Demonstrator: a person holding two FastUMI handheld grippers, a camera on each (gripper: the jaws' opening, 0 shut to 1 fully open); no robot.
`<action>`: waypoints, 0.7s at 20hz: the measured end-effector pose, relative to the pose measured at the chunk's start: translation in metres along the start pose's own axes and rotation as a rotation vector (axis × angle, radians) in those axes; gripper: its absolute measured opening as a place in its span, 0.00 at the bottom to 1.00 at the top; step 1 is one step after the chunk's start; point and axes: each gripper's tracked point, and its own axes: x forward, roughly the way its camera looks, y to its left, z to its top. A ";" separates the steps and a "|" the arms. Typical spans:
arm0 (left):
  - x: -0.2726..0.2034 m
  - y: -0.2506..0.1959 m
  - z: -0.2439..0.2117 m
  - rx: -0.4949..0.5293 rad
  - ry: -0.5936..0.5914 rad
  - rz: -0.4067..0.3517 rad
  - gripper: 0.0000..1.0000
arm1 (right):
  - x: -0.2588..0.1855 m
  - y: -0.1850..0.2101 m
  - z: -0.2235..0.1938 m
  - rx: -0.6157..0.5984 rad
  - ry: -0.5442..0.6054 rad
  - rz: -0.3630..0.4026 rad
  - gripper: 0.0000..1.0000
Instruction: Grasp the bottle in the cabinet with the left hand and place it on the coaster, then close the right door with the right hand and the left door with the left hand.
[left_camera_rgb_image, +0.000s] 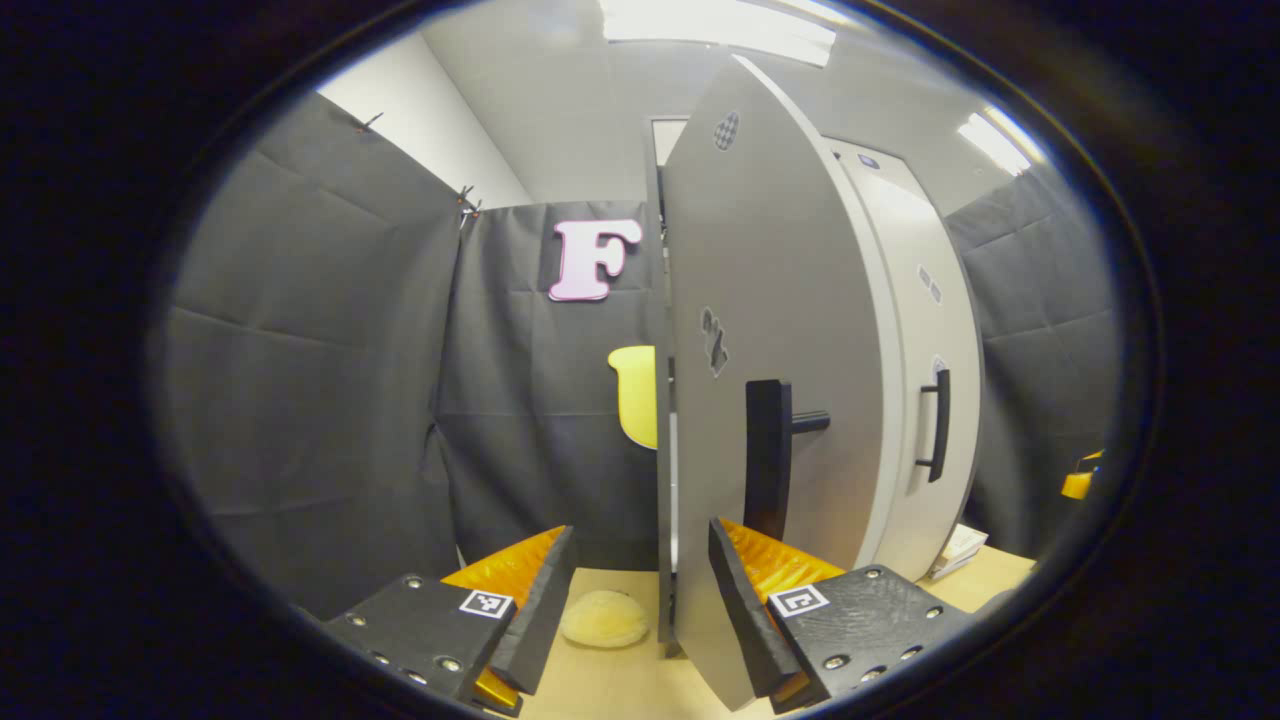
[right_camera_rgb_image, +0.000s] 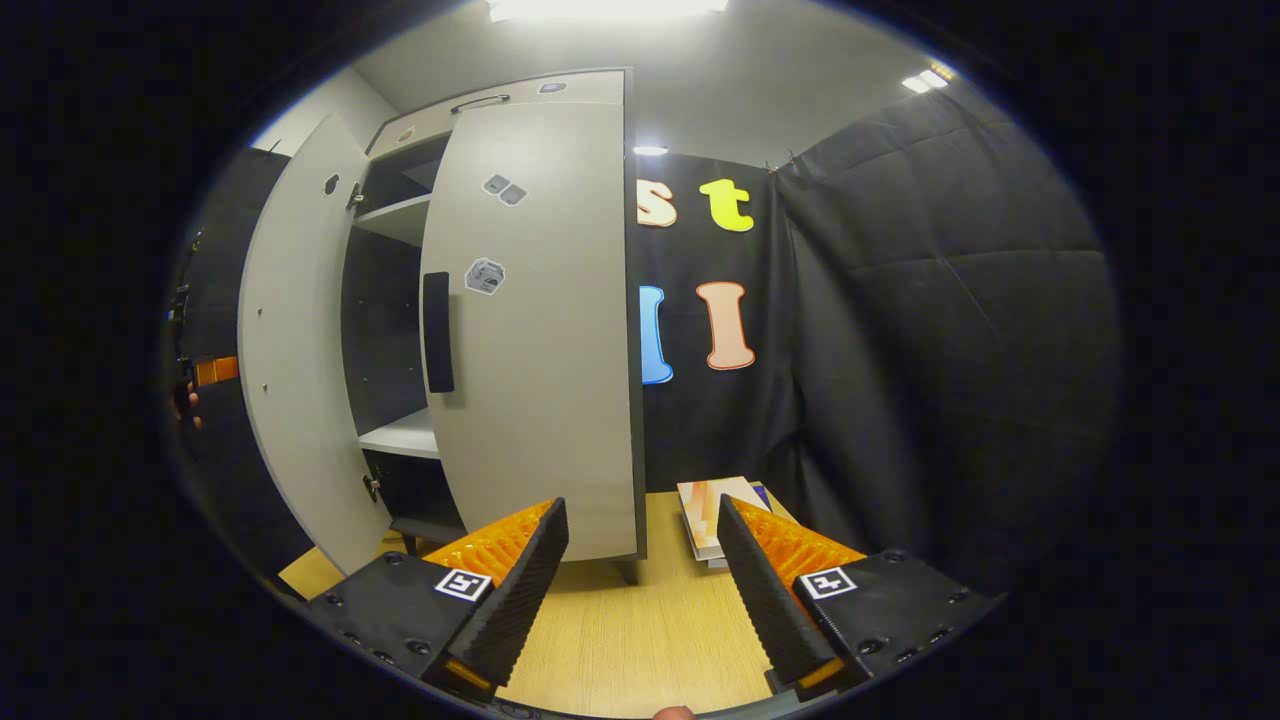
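Left door (left_camera_rgb_image: 770, 330): ajar, edge-on just ahead of the left tongs (left_camera_rgb_image: 640, 610), handle (left_camera_rgb_image: 768, 458) up-right.
Left tongs: wide open, empty.
Right door (right_camera_rgb_image: 535, 330): nearly closed, up-left of the right tongs (right_camera_rgb_image: 640, 590).
Right tongs: open, empty.
Coaster (left_camera_rgb_image: 604, 617): on the surface (left_camera_rgb_image: 640, 680); no bottle seen on it.

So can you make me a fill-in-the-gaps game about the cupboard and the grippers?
1. The left door of the cabinet stands ____, so a shelf shows inside.
2. The fingers of the left hand-held gripper reach either side of that door's ____ edge.
3. The handle on the right door is coloured ____.
4. The fingers of the right hand-held gripper are ____, above the wooden table.

Missing words: open; bottom; black; apart
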 end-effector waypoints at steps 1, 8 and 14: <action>0.001 -0.007 0.000 -0.003 -0.002 -0.008 0.77 | -0.001 -0.002 0.000 -0.007 0.001 -0.003 0.92; 0.007 -0.040 0.000 -0.029 -0.010 -0.043 0.79 | -0.008 -0.024 0.000 -0.023 -0.001 -0.028 0.96; 0.017 -0.065 -0.003 -0.042 -0.008 -0.075 0.79 | -0.013 -0.037 -0.004 -0.025 0.003 -0.047 0.96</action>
